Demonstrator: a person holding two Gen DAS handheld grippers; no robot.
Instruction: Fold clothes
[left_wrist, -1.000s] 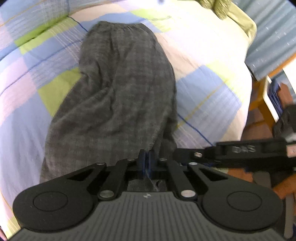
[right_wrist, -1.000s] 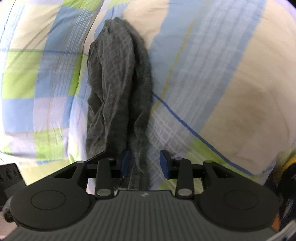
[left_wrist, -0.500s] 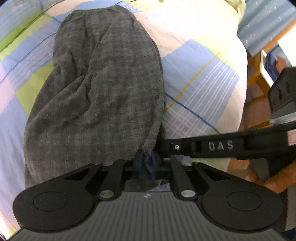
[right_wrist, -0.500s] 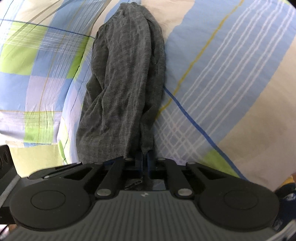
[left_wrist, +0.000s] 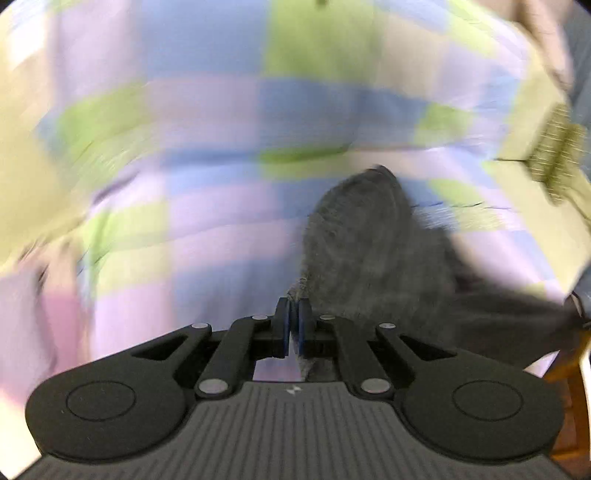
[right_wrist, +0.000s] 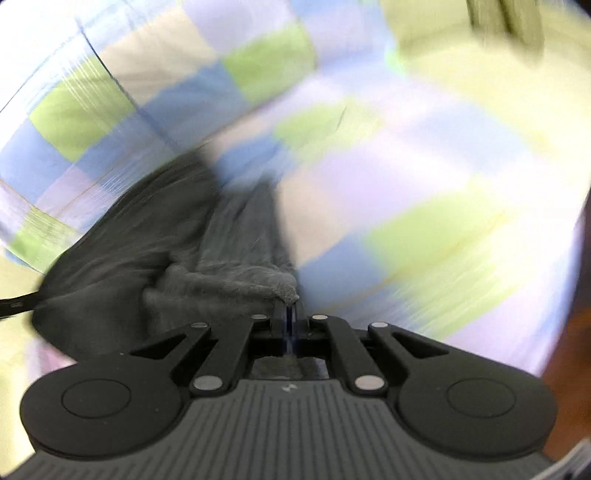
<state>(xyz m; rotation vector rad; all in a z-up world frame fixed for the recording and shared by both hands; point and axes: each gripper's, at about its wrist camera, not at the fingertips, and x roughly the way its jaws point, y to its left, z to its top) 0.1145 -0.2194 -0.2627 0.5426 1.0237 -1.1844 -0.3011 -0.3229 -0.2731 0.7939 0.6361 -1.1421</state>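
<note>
**Both hand-held grippers pinching the grey garment above the bed**

We see the bed filling most of both views, its cover a check of blue, green, lilac and cream, all smeared by motion blur. Over it hangs the grey garment, a dark checked cloth. In the left wrist view it spreads up and to the right of the left hand-held gripper, whose blue pads are pressed together on a corner of the cloth. In the right wrist view the cloth bunches to the left of the right hand-held gripper, whose jaws are squeezed tight on a rolled edge of it. A yellowish pillow lies at the right of the bed, and brown wooden furniture shows at the lower right edge, well apart from the cloth.
</note>
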